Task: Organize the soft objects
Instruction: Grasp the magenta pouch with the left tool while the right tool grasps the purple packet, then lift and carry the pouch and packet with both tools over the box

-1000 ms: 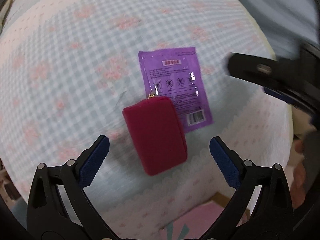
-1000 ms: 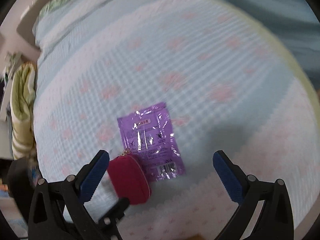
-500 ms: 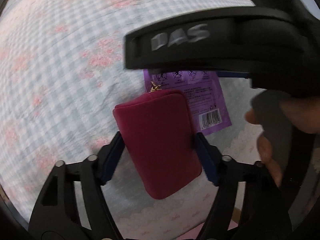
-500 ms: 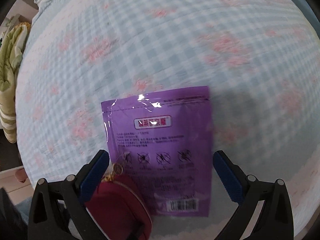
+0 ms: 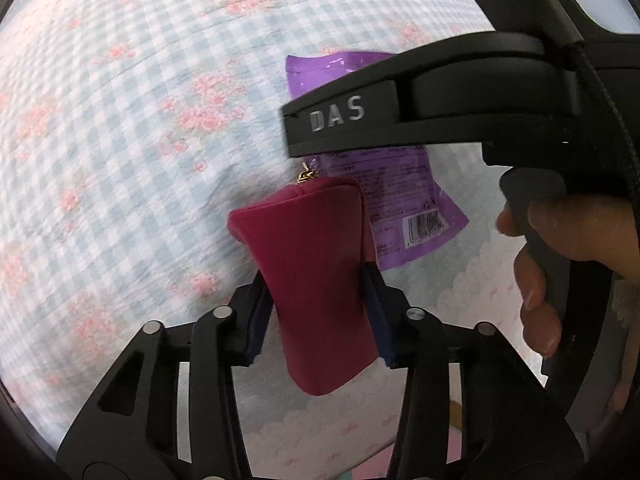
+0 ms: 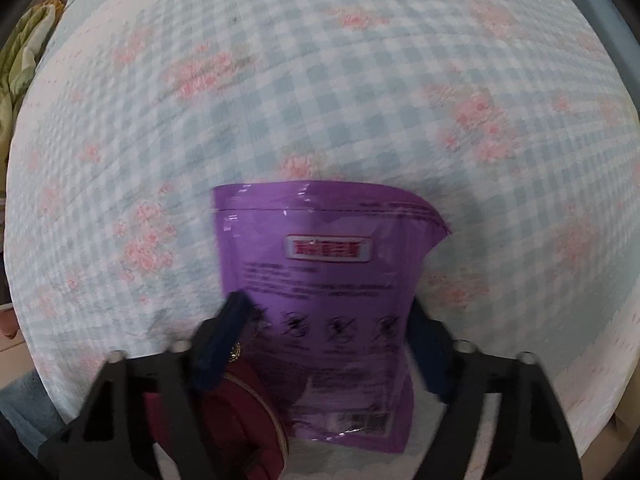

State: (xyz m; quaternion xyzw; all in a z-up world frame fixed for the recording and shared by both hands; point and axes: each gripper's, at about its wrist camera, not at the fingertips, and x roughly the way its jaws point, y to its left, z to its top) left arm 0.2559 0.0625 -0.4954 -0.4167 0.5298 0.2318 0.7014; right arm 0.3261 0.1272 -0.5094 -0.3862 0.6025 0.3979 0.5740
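The grasping step is in hand: beside the purple packet (image 6: pixel 332 304) on the checked quilt (image 5: pixel 132 128), the red pouch (image 5: pixel 316 280) is pinched at its waist by the closing left gripper (image 5: pixel 316 312). The packet is straddled by the right gripper (image 6: pixel 328 344), its jaws closing and now at the packet's edges. A firm grip on both is judged to be needed before lifting.

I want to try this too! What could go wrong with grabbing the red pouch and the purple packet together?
1. The left hand-held gripper is closing on the red pouch, which is already pinched narrow; soft fabric might slide out.
2. The right hand-held gripper is closing around the purple packet, whose top corner is buckling; it could crumple rather than lift.
3. Both lie by the edge of the checked bedsheet and could drop off.
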